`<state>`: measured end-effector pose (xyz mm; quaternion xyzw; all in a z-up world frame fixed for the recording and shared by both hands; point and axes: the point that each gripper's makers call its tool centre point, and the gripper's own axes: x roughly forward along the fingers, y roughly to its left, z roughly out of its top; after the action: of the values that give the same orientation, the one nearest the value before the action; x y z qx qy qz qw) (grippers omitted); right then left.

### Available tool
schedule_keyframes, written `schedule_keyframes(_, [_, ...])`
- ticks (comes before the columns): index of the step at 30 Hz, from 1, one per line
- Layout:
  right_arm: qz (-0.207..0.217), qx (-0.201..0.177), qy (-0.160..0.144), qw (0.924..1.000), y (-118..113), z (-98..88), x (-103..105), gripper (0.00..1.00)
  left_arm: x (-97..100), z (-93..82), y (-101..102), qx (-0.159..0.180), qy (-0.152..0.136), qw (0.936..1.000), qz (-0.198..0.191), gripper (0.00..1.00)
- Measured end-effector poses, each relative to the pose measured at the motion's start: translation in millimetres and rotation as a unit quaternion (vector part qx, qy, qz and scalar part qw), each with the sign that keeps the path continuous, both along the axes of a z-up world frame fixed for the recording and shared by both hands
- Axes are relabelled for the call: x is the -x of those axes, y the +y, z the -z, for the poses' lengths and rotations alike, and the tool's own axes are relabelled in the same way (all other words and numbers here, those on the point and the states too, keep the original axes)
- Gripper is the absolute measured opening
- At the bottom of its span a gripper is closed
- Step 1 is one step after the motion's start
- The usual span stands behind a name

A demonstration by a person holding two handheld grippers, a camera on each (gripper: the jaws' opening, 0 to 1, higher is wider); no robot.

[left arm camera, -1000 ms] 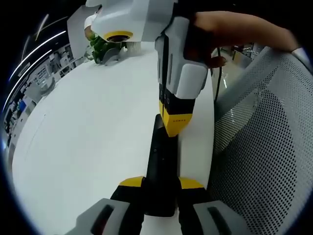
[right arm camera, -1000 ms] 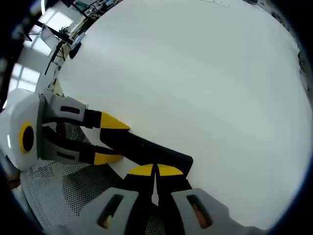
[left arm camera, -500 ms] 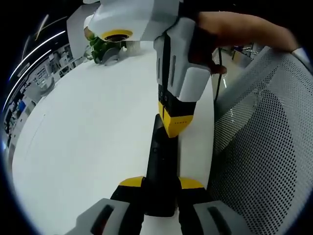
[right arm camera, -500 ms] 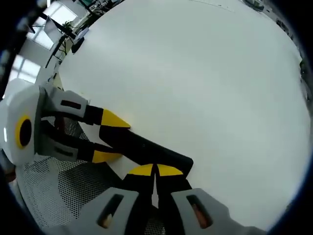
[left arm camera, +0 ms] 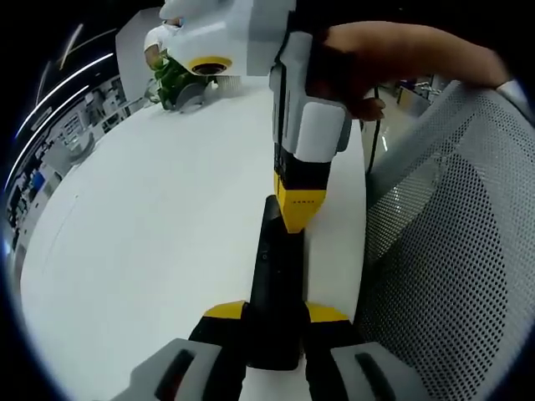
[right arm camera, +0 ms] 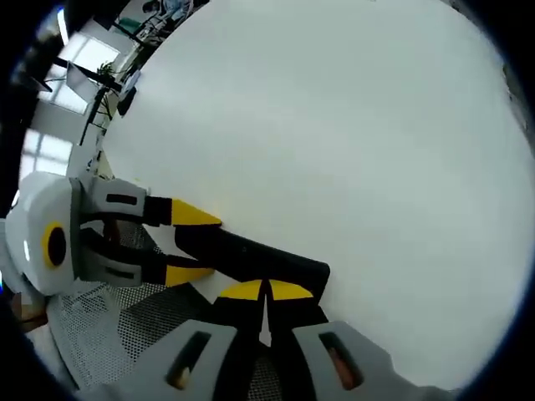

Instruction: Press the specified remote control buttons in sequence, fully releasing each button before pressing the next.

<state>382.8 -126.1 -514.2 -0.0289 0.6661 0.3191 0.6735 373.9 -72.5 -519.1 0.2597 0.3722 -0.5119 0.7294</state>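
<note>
A slim black remote (left arm camera: pixel 274 284) lies along the near edge of the white table (left arm camera: pixel 150 209). My left gripper (left arm camera: pixel 276 313) is shut on the remote's near end, a yellow fingertip on each side. My right gripper (left arm camera: pixel 298 213) comes down from above in a person's hand, shut, its yellow tips set on the far part of the remote's top face. In the right gripper view, the right gripper (right arm camera: pixel 266 291) has its tips together on the remote (right arm camera: pixel 251 255). The left gripper (right arm camera: pixel 188 242) clamps that remote's other end from the left.
A grey mesh chair back (left arm camera: pixel 451 251) stands close beside the table edge and also appears as mesh chair (right arm camera: pixel 109 334) under the left gripper. A green plant (left arm camera: pixel 171 79) sits at the table's far end. The wide white table top (right arm camera: pixel 334 125) stretches beyond the remote.
The right gripper's body has tilted a little more upright while its tips stay on the remote. The remote and left gripper have not moved.
</note>
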Motion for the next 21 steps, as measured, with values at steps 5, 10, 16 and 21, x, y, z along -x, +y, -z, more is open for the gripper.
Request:
schedule_keyframes(5, [0.010,0.004,-0.006,0.9999,-3.0,-1.6,-4.3,0.00,0.1,-0.4,-0.6,0.001,-0.001,1.0000,0.001,0.25])
schedule_keyframes(10, [0.033,-0.027,0.000,0.9991,3.4,-6.0,-6.8,0.00,-0.2,-0.3,-0.5,0.002,-0.001,1.0000,0.000,0.25])
schedule_keyframes(16, [0.031,-0.032,0.002,0.9990,6.8,-5.4,-4.9,0.00,-0.2,-0.4,-0.5,0.001,0.000,1.0000,0.000,0.25])
schedule_keyframes(21, [0.025,-0.024,-0.009,0.9994,4.9,-3.2,-6.1,0.00,-0.5,0.0,-0.6,-0.001,0.001,1.0000,0.000,0.25])
